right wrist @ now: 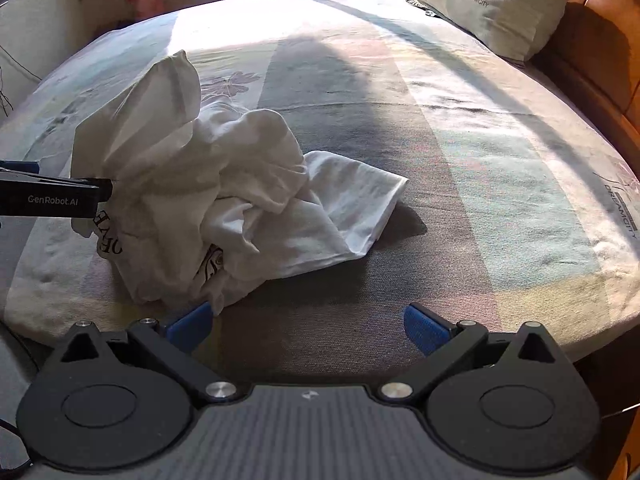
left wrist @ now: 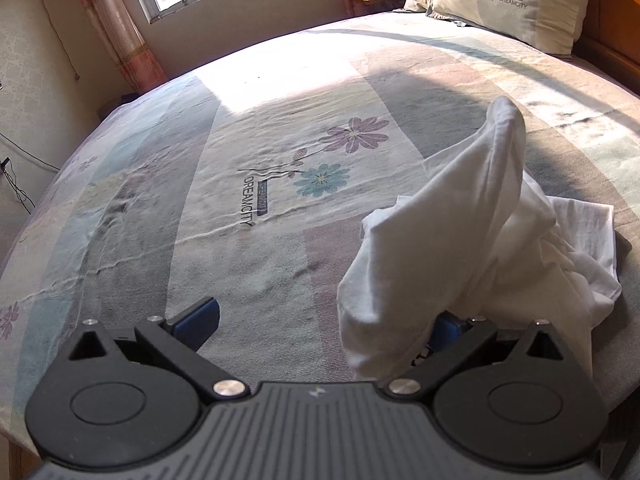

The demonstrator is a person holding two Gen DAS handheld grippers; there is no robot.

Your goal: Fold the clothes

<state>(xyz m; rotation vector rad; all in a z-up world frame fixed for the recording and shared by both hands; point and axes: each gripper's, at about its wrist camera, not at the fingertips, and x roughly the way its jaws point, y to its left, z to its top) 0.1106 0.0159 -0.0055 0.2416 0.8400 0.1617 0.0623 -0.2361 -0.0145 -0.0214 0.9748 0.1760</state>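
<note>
- Left gripper [left wrist: 324, 320] nearest the lens in the left wrist view: fingers spread wide, nothing pinched between them. Its left blue pad [left wrist: 198, 322] is plain to see; the right pad is mostly buried under draped white cloth, only a sliver of blue showing.
- White T-shirt [left wrist: 472, 232] lies crumpled on the bed, near its front edge, bunched into a heap with one fold rising to a peak. Cloth hangs over the left gripper's right finger; whether it is hooked on it or only resting against it, cannot tell.
- Right wrist view: right gripper [right wrist: 308, 326] also spread wide, both blue pads bare, holding nothing. Its left pad [right wrist: 190, 324] sits just beside the shirt's near hem; contact uncertain.
- Dark print on the shirt [right wrist: 110, 236] is partly folded under; letters upside down and unreadable in full.
- Left gripper's body enters the right view from the left edge, cut off, marked "GenRobot.AI", its tip against the cloth.
- Bedsheet [right wrist: 460, 152] striped, floral print, "DREAMCITY" lettering; strong sun glare washes out the far side.
- Pillow [right wrist: 496, 4] at the far right by the wooden headboard [right wrist: 592, 64], cropped by the frame.
</note>
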